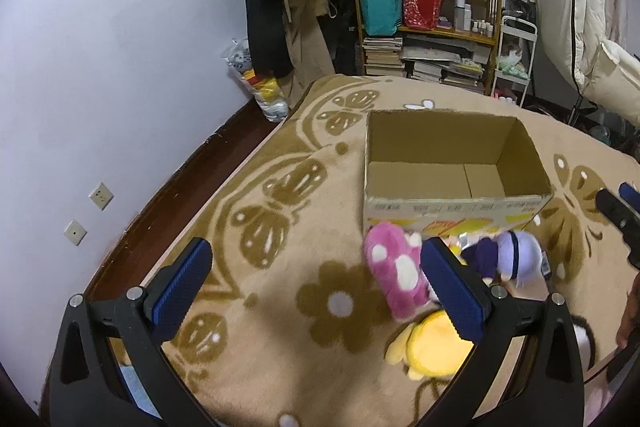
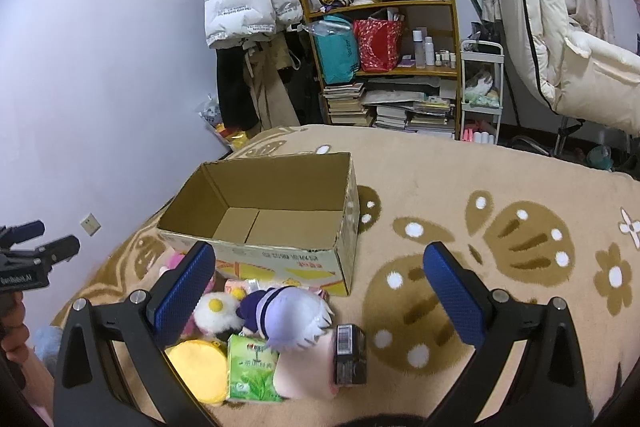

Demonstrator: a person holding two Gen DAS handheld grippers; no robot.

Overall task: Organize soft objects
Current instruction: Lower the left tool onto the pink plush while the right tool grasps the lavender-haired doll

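A cluttered wooden shelf stands against a pale lilac wall.

One cardboard box, four plush toys, one green packet, one dark box.

My left wrist view looks forward and down from the left, close over the blanket. My right wrist view faces likewise from the right. Both share the cardboard box, plush pile and bookshelf.
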